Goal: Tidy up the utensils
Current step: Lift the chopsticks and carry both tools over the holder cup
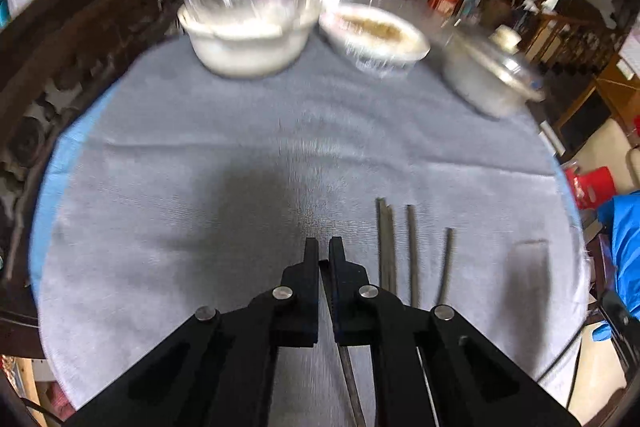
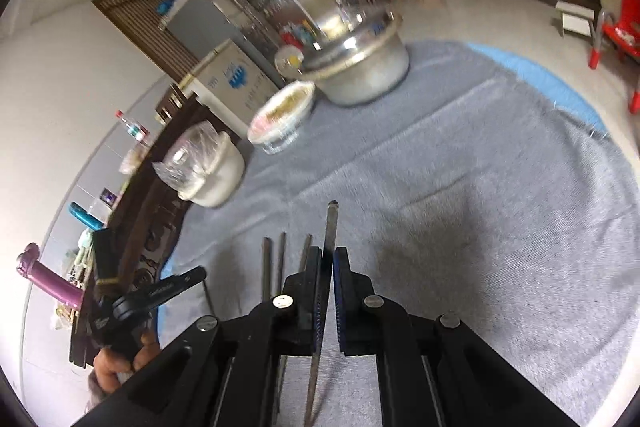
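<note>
1. The left black two-finger gripper (image 1: 324,247) has its fingers nearly together. A thin dark chopstick (image 1: 350,379) runs between them, so it looks pinched there.
2. The right black two-finger gripper (image 2: 327,255) has its fingers close too. They hold a long dark metal chopstick (image 2: 331,227) that pokes out past the tips.
3. Three more thin dark chopsticks (image 2: 280,263) lie flat on the grey cloth (image 2: 480,187), just left of the right gripper. In the left wrist view these loose chopsticks (image 1: 412,255) lie side by side, just right of the left gripper.
4. The grey cloth (image 1: 240,147) covers a round table with a light blue edge (image 1: 56,163).
5. At the far side of the cloth stand three dishes: a white bowl topped with clear crinkly plastic (image 1: 248,43), a wide white bowl with brown food (image 1: 376,35), and a silver metal pot with a lid (image 1: 488,75).
6. They are well apart from the chopsticks.
7. A bare hand (image 2: 120,359) shows at the lower left of the right wrist view, holding a black handle.
</note>
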